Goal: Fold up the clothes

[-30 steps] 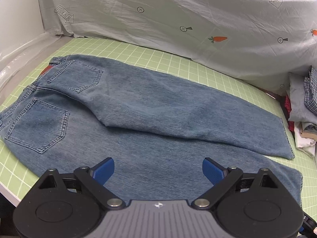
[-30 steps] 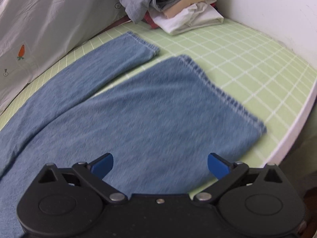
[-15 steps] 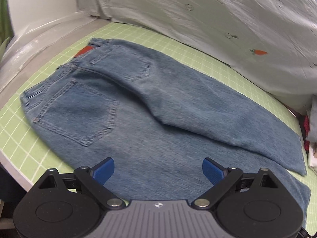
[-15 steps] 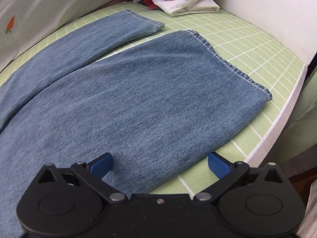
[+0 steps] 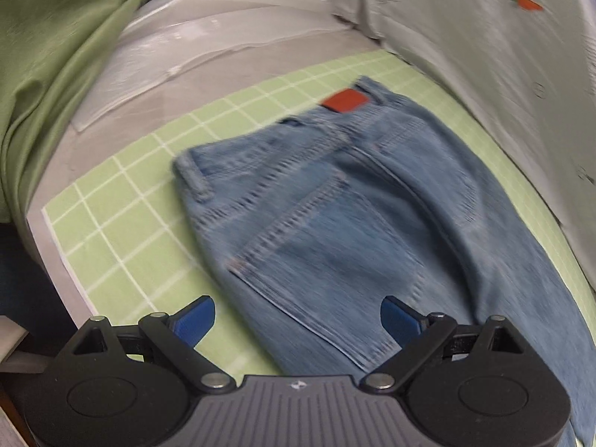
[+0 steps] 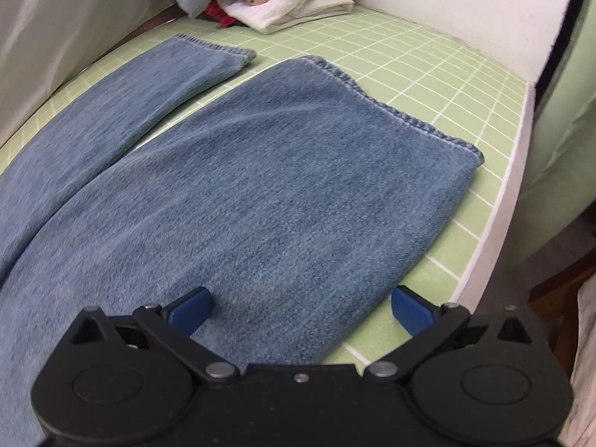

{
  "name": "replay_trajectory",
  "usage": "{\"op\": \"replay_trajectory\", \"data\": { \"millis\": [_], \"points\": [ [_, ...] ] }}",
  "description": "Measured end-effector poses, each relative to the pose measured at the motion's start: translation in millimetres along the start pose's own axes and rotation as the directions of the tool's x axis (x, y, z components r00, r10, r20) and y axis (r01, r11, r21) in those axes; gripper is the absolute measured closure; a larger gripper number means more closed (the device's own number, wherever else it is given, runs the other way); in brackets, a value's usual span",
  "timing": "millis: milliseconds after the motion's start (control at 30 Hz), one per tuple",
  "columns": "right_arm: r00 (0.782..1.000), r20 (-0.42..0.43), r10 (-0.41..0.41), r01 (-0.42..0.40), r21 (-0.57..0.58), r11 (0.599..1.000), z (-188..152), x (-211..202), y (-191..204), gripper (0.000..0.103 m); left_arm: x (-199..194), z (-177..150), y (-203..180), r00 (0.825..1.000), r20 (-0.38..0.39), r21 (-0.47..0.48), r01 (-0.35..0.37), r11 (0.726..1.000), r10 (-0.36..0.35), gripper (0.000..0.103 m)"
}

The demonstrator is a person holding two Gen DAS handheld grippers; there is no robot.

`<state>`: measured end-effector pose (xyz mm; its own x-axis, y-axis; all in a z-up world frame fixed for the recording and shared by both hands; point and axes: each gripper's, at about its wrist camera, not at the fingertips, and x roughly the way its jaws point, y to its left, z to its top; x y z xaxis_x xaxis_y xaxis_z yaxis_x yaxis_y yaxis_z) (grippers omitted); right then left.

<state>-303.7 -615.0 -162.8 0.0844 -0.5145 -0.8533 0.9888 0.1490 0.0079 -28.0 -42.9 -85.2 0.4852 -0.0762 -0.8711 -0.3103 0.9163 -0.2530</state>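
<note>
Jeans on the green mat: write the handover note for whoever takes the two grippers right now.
Left gripper: open, empty, over the waist end of the jeans, near the back pocket.
Right gripper: open, empty, over the near leg by its hem.
Jeans lie flat, back side up, legs spread apart on the green grid mat; the far leg points toward the pile of folded clothes.
Done: jeans laid out. No fold made yet.
Left: probably grasp waist and hem, bring one leg over the other, then fold lengthwise.
</note>
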Motion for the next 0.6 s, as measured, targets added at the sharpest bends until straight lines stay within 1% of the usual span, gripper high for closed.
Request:
{"op": "replay_trajectory", "data": {
  "millis": [100,167,200,233,267,367,467,500,533,567,600],
  "points": [
    [0.999,0.035,-0.030,0.029,0.048,0.998,-3.1,0.2,2.1,0.000,12.1,13.8,14.5,0.999,0.016,-0.031,-0.033,0.999,0.034,0.008],
    [0.997,0.055,-0.050,0.046,0.076,0.996,-5.0,0.2,3.7,0.000,19.4,20.8,20.3,0.999,0.019,-0.044,-0.031,0.999,0.032,0.010],
    [0.996,0.060,-0.059,0.053,0.087,0.995,-5.7,0.1,4.7,0.000,22.9,23.5,22.7,0.999,0.017,-0.053,-0.028,0.998,0.029,0.012],
    [0.996,0.066,-0.067,0.061,0.097,0.993,-6.3,0.0,5.6,0.000,26.2,25.9,25.3,0.999,0.015,-0.066,-0.028,0.997,0.029,0.018],
    [0.995,0.063,-0.075,0.068,0.108,0.992,-5.8,-0.1,6.4,0.000,29.6,28.2,27.9,1.000,0.012,-0.079,-0.028,0.996,0.029,0.023],
    [0.994,0.044,-0.100,0.092,0.148,0.985,-4.2,-1.7,7.9,0.000,35.9,32.8,33.2,1.000,0.013,-0.104,-0.014,0.994,0.015,0.026],
    [0.993,0.038,-0.113,0.105,0.177,0.979,-5.5,-2.4,13.2,0.001,38.5,36.7,32.2,1.000,0.011,-0.101,0.002,0.995,-0.001,0.028],
    [0.993,0.042,-0.107,0.098,0.172,0.980,-5.8,-3.7,15.3,0.007,39.2,38.6,32.7,1.000,0.005,-0.121,0.006,0.993,-0.006,0.031],
    [0.994,0.051,-0.098,0.088,0.163,0.983,-5.5,-5.3,17.5,0.017,39.9,40.5,33.1,1.000,-0.001,-0.142,0.010,0.990,-0.011,0.040],
    [0.995,0.060,-0.084,0.075,0.146,0.987,-4.5,-7.5,19.8,0.024,39.8,41.7,34.1,1.000,-0.008,-0.168,0.020,0.986,-0.022,0.050],
    [0.995,0.069,-0.070,0.061,0.126,0.990,-3.4,-10.0,22.1,0.043,38.2,42.0,35.7,0.999,-0.012,-0.202,0.038,0.979,-0.041,0.057]
  ]
}}
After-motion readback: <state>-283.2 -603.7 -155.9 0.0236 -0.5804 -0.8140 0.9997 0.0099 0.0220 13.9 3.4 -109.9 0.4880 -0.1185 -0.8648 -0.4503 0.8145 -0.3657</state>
